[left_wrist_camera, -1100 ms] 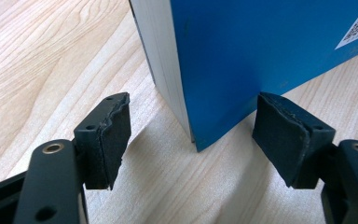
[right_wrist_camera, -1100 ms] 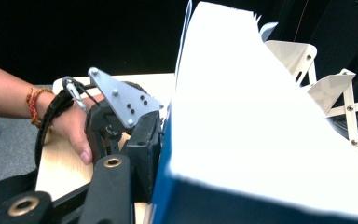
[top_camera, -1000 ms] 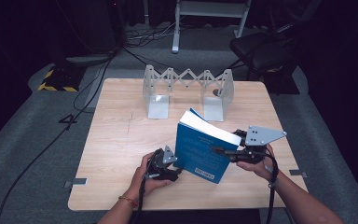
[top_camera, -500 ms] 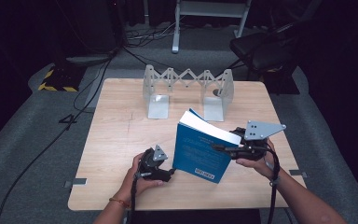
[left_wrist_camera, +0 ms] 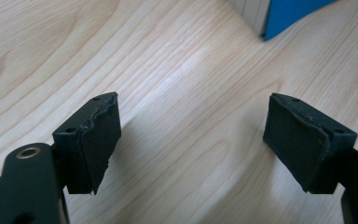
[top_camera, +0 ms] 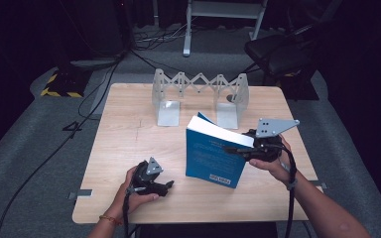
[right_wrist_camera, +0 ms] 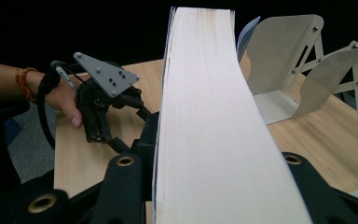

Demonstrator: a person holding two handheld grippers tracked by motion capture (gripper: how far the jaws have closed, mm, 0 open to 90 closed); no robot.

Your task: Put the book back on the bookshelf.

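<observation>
**Right gripper clamps the blue book upright as left gripper lets go**

The right hand (top_camera: 273, 161) reaches in from the table's right edge, forearm angled inward, wrist level. Its right gripper (top_camera: 238, 149) pinches the blue book (top_camera: 213, 156) by the page block, and the jaws have just been closing onto it; the book stands tilted on the wooden table (top_camera: 129, 134), in front of the grey folding book rack (top_camera: 201, 94). Over on the left, the left hand (top_camera: 136, 191) sits low near the front edge, its left gripper (top_camera: 166, 186) pointing toward the book but apart from it. Its jaws are spread wide over bare wood, nothing between them.
</observation>
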